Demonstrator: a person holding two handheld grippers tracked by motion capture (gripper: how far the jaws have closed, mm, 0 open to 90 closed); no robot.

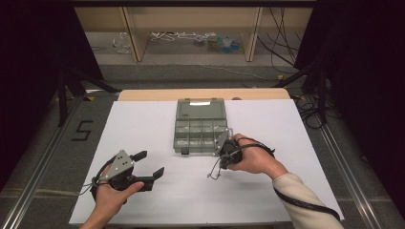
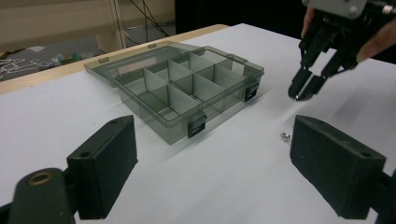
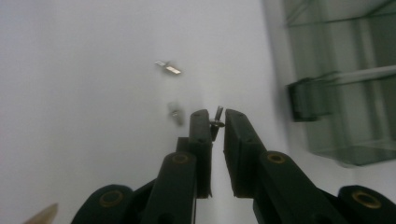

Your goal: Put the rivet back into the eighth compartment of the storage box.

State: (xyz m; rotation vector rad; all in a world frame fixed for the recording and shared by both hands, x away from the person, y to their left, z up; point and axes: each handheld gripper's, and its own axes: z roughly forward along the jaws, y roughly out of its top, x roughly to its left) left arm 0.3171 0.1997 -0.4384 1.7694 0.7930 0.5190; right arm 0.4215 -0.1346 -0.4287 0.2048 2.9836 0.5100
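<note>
Metal screw (image 3: 217,122) pinched in black right claw (image 3: 214,125) tips.

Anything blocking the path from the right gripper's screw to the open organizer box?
Nothing visible. The right gripper pinches a small screw just beside the organizer box, whose lid is folded back, compartments open on top. Only bare white table lies between.

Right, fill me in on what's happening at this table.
A person works with two handheld grippers on a white table. The right gripper is shut on a small screw beside the open compartment box. Two more small metal parts lie on the table. The left gripper hangs open, off to the side.
</note>
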